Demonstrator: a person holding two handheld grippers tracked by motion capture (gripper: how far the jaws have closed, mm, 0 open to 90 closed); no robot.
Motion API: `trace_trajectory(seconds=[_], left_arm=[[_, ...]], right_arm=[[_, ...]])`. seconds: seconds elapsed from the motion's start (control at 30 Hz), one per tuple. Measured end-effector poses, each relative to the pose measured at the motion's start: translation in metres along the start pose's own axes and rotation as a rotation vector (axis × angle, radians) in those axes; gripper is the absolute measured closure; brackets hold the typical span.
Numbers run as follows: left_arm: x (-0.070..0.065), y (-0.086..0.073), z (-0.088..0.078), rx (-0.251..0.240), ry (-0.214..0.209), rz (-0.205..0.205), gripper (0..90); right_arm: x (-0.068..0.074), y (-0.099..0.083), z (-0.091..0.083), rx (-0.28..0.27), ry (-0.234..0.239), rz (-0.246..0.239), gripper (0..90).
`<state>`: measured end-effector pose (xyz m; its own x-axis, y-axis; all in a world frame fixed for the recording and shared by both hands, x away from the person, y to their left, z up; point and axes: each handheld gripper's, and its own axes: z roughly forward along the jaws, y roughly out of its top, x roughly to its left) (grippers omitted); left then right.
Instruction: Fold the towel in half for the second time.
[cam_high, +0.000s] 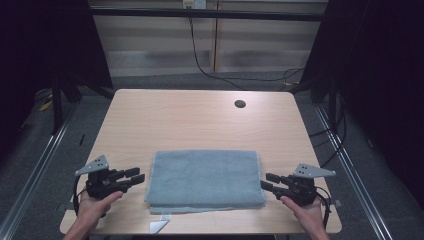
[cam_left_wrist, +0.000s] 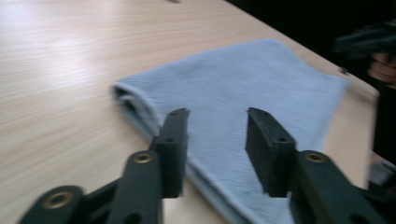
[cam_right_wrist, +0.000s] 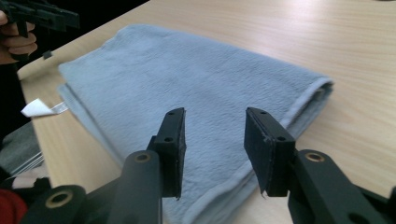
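Folded grey towel (cam_high: 206, 178) sits flat near my edge of the surface (cam_high: 200, 117). Left tool (cam_high: 134, 176) and right tool (cam_high: 268, 181) are both gaping wide, holding nothing, 1 at each end. Risk: I pinch only the top layer and the fold falls apart.

Wooden table (cam_high: 200, 120) — round hole (cam_high: 240, 104), perhaps a label (cam_high: 159, 226) (near edge).
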<state>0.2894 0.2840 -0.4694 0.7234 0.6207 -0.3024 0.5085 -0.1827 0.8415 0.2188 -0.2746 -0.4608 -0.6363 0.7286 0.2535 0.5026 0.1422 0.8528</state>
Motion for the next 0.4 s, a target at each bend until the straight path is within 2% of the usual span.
trace_trajectory(seconds=[0.07,0.17,0.23,0.27,0.33,0.4], left_arm=[[0.012,0.000,0.004,0.018,0.071,-0.036,46.3],[0.023,-0.001,0.008,0.041,0.153,-0.014,39.6],[0.027,-0.005,0.008,0.026,0.133,-0.055,36.6],[0.026,-0.007,0.008,0.032,0.129,-0.048,34.6],[0.022,-0.007,0.007,0.041,0.152,-0.029,32.7],[0.018,-0.006,0.005,0.024,0.132,-0.028,29.6]], right_arm=[[-0.006,0.004,0.000,-0.010,-0.050,0.007,54.4],[-0.014,0.007,-0.001,-0.031,-0.089,0.025,49.1],[-0.017,0.006,-0.002,-0.034,-0.100,0.029,47.5],[-0.018,0.005,-0.003,-0.039,-0.114,0.029,44.9],[-0.020,0.001,-0.004,-0.039,-0.132,0.036,43.7],[-0.022,-0.003,-0.004,-0.031,-0.160,0.041,38.5]])
